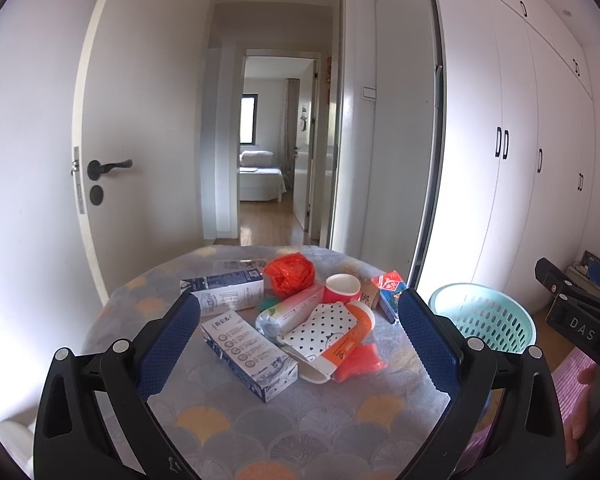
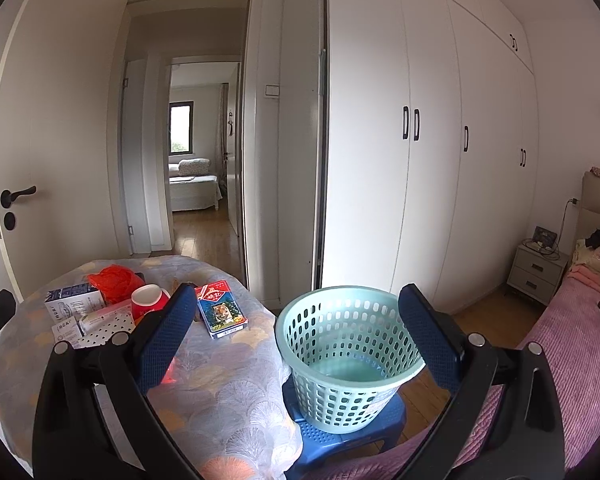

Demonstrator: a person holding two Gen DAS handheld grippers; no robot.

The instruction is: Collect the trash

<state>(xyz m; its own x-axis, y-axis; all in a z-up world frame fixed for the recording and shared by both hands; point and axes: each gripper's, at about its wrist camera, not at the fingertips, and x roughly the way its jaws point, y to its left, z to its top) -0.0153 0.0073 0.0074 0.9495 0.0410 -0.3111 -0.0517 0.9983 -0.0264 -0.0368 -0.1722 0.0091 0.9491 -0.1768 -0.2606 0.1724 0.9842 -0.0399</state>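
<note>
The trash lies heaped near the middle of a round table covered in a cloth with a fan-scale pattern: a long white carton with blue print lies nearest the left wrist camera, a second white and blue carton lies behind it, and between them and to the right rest a clear plastic bottle with a pink label, a polka-dot paper sleeve over an orange and white tube, and a flat red plastic piece touching the tube's near end. Behind these sit a crumpled red plastic bag and a red paper cup lying on its side with its white inside showing. A small box with a tiger picture lies apart at the table's right edge. Just beside the table, a pale green perforated basket stands upright on a blue plastic stool, with nothing seen inside it. The left gripper hovers over the near side of the pile, jaws spread wide and holding nothing. The right gripper hangs above the gap between table and basket, its jaws likewise spread and empty. A white wardrobe stands behind the basket, and a pink bedspread lies at right.
</note>
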